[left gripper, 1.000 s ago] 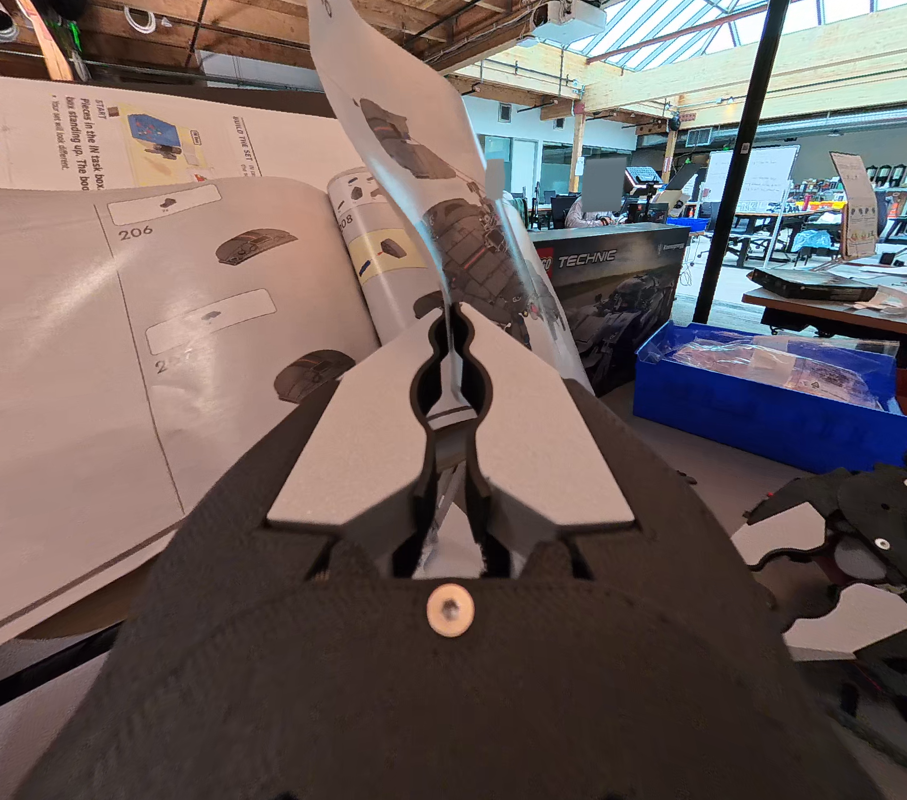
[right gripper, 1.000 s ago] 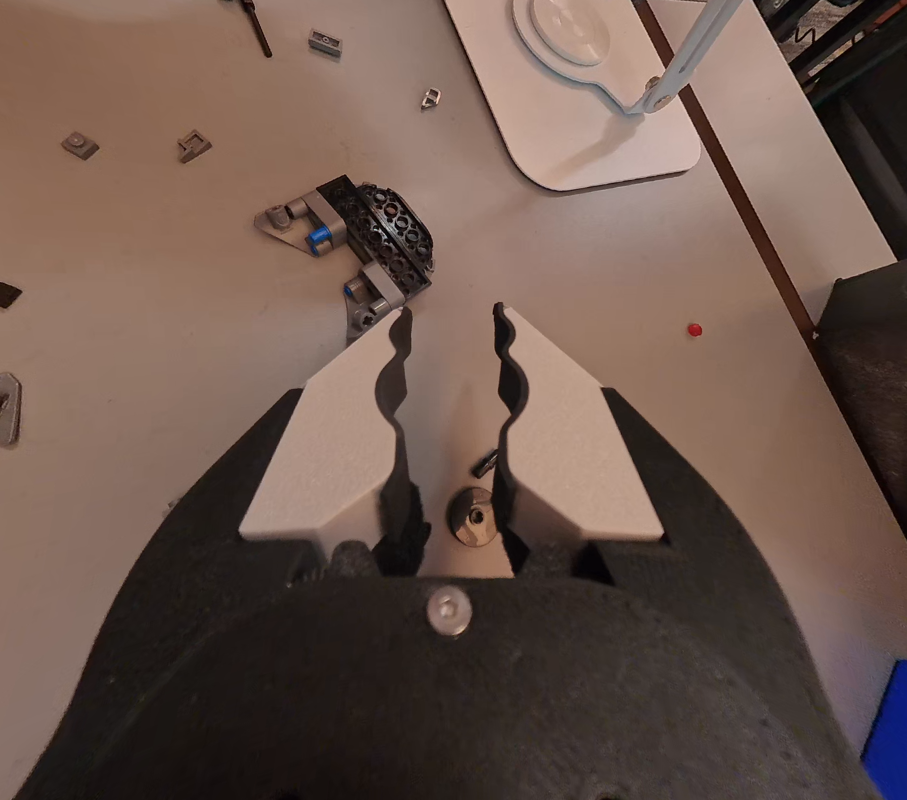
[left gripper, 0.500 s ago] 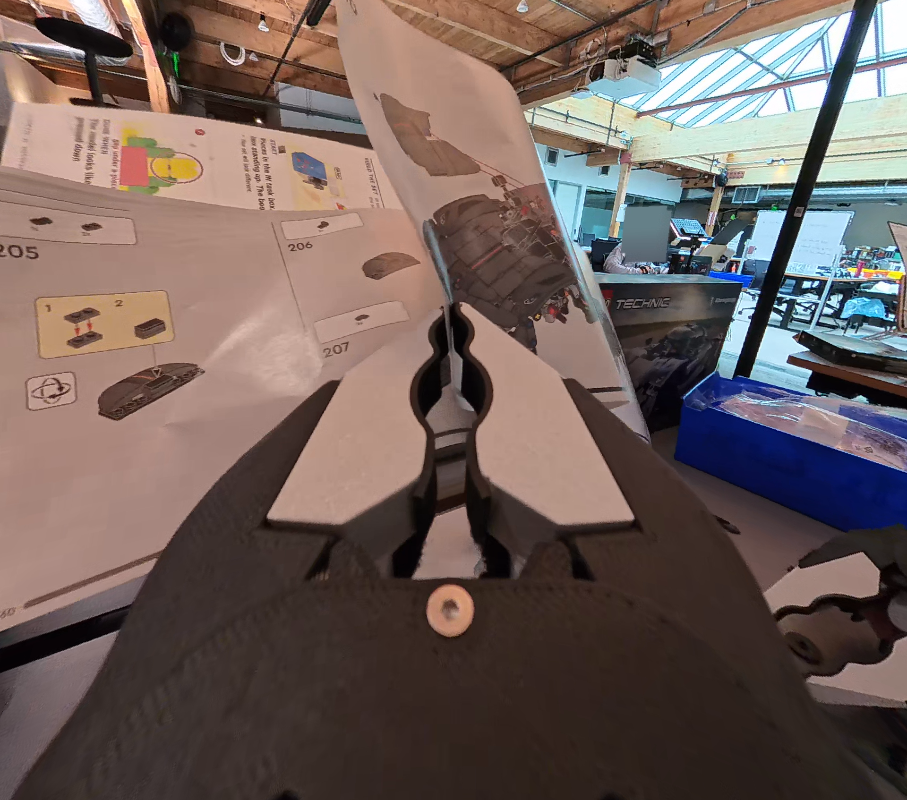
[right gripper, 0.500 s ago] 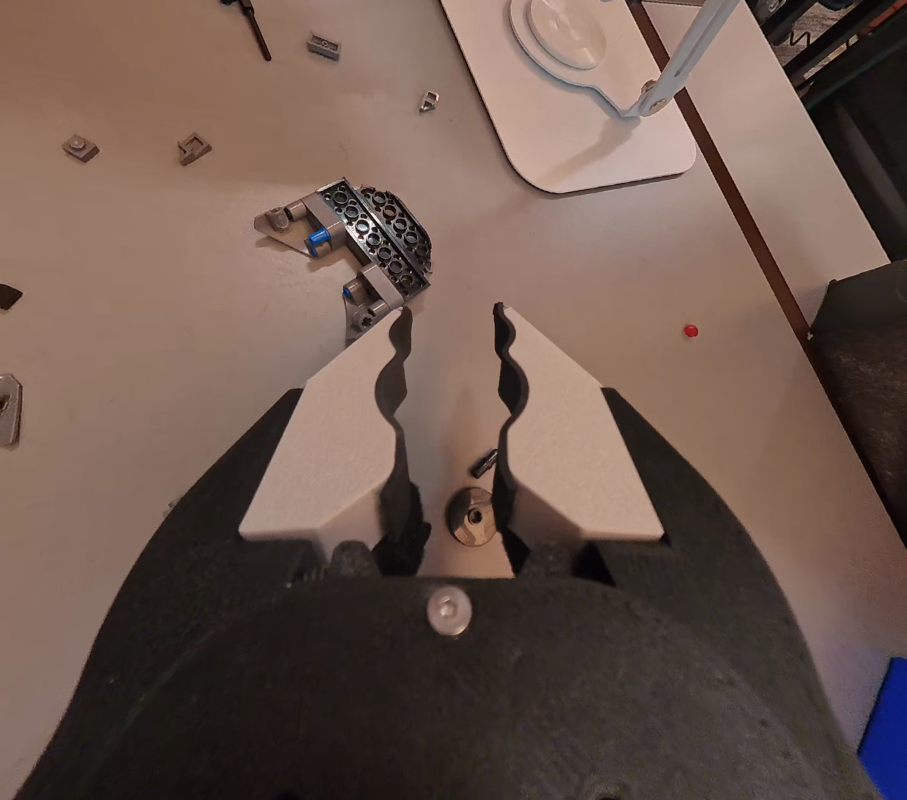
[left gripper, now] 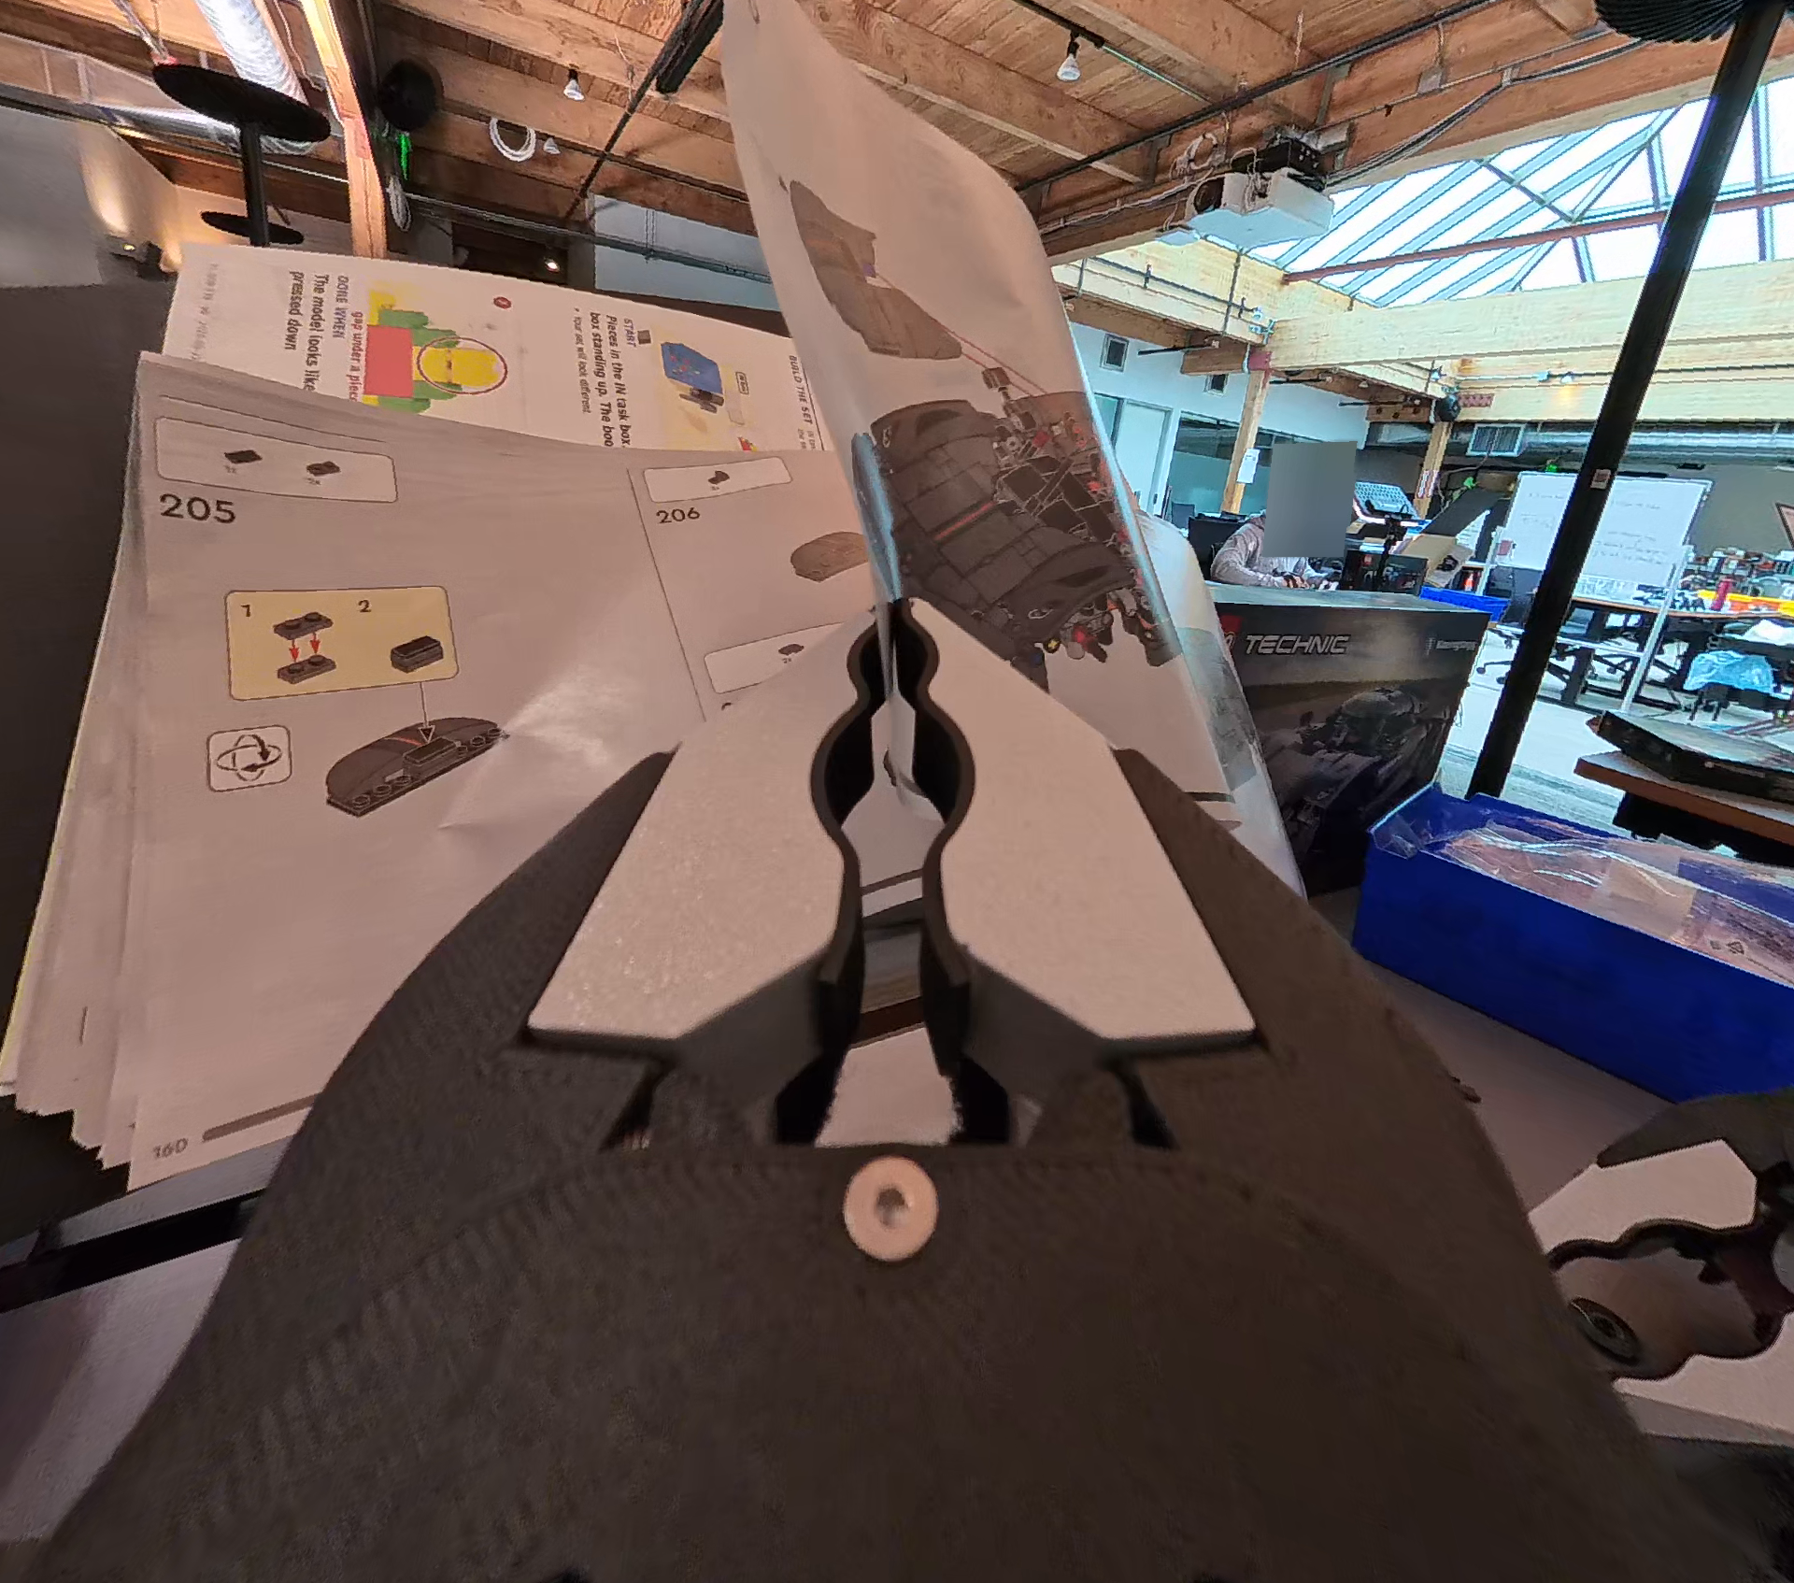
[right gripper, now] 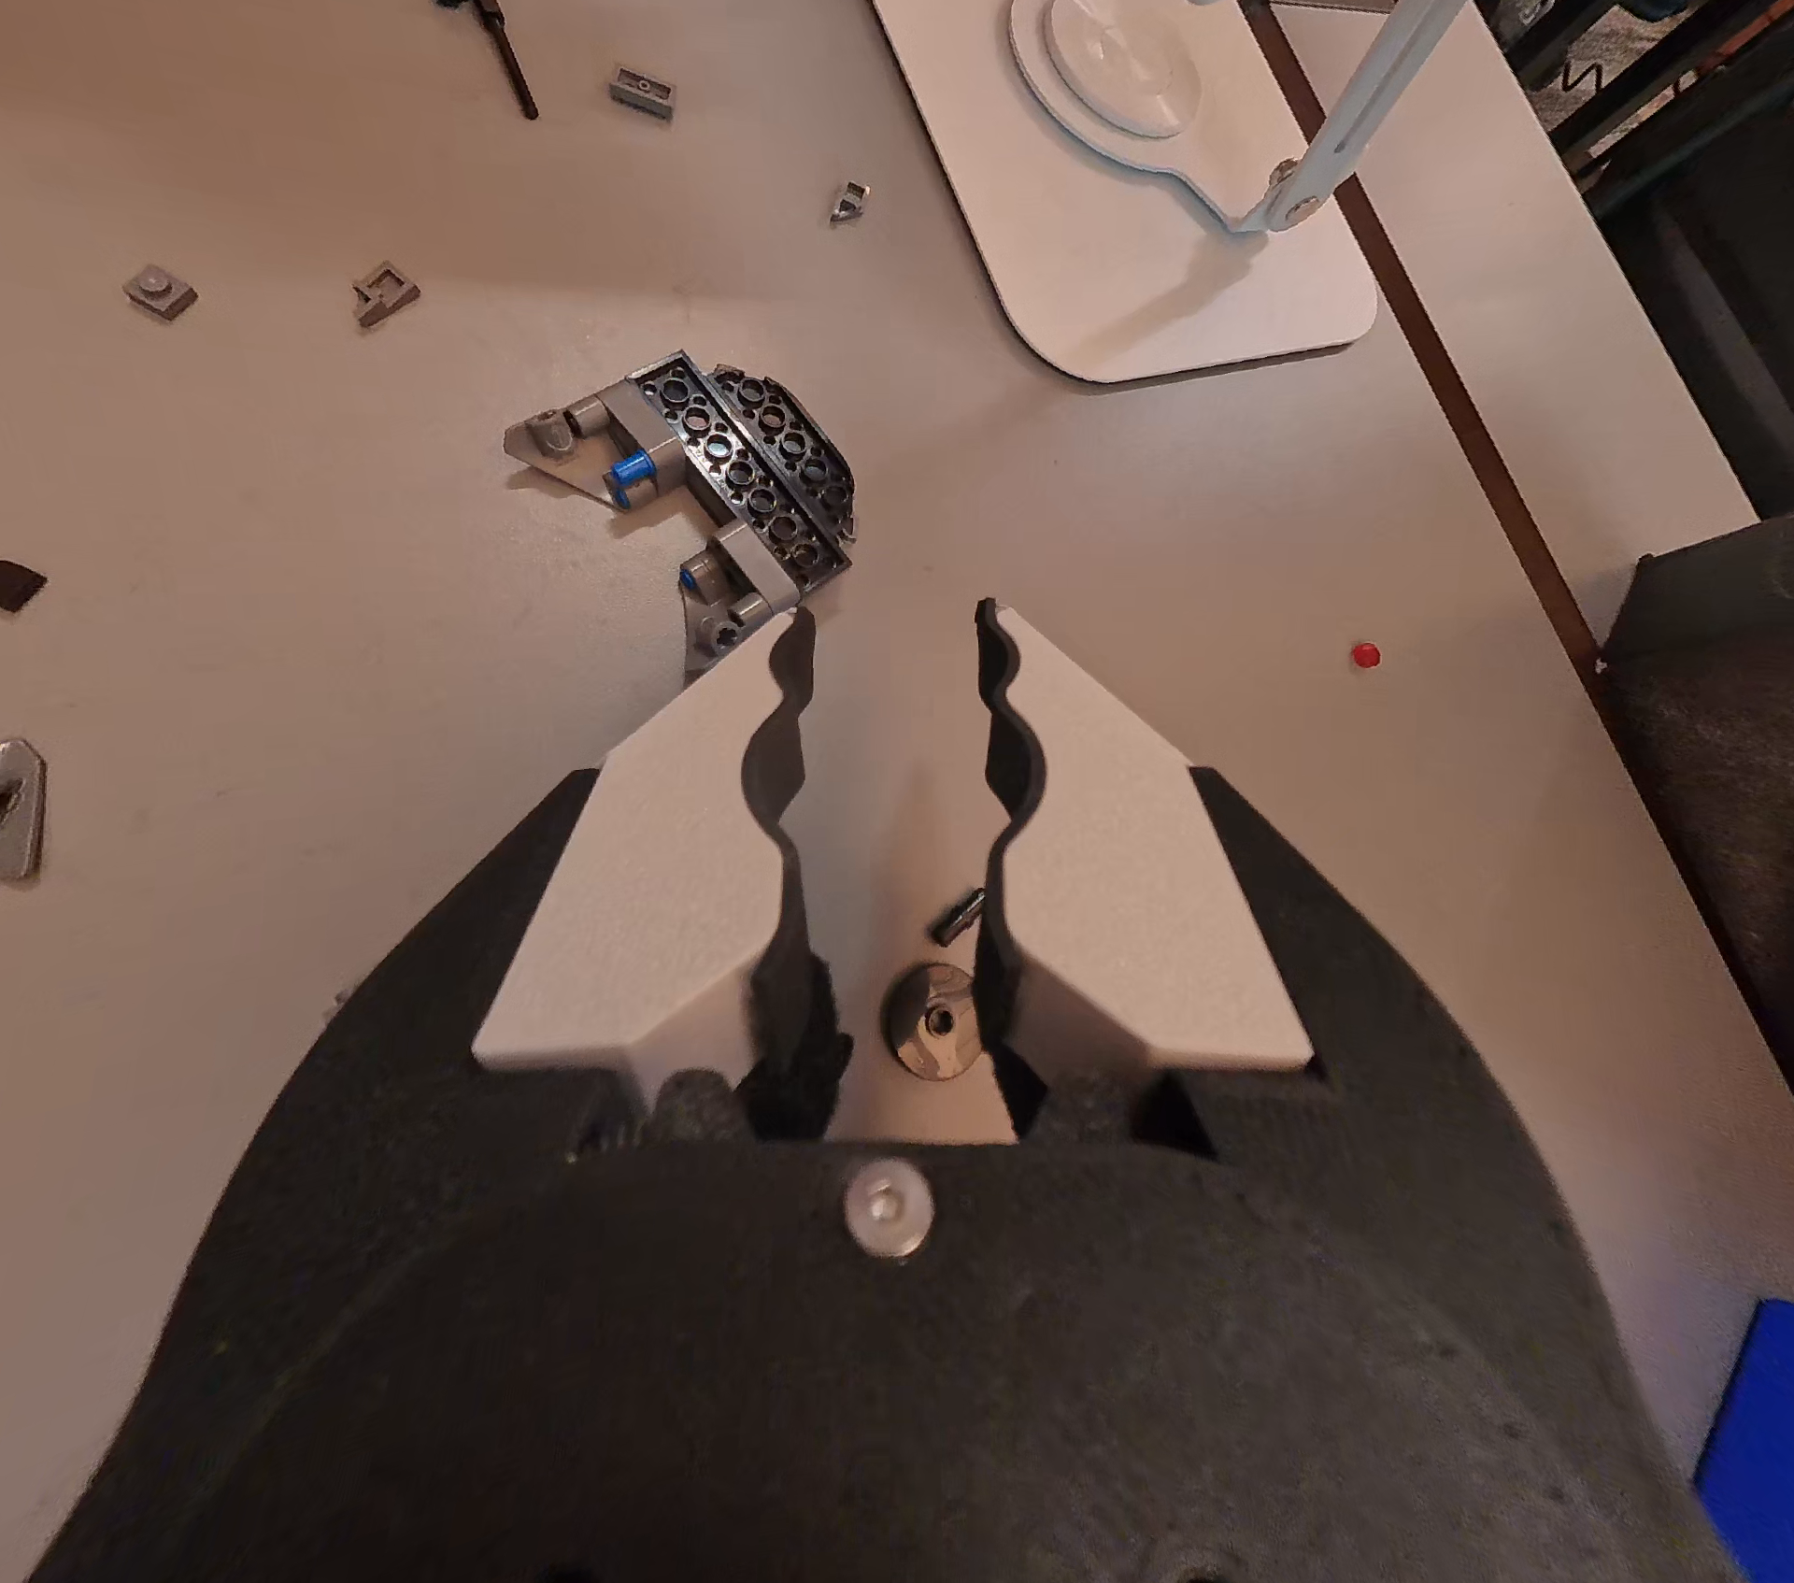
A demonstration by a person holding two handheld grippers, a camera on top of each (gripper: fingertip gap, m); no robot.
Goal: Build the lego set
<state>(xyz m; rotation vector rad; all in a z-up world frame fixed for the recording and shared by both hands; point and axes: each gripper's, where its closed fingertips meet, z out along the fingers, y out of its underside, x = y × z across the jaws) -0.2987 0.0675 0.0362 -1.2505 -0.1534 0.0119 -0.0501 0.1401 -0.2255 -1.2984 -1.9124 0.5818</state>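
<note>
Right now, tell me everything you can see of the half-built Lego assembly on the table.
The half-built Lego assembly lies on the pale table, just ahead of the open right gripper, close to its left fingertip; contact is unclear. It looks like hard plastic: two curved black plates with rows of round holes facing up, joined to grey blocks and grey angled plates on their left side, with small blue pins showing. It lies slantwise, and nothing grips it. Loose small grey pieces lie apart from it.

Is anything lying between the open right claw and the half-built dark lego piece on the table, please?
Nothing visible does. The right claw is open just beside the lego piece, with only bare table ahead. A small black pin lies back between its fingers.
</note>
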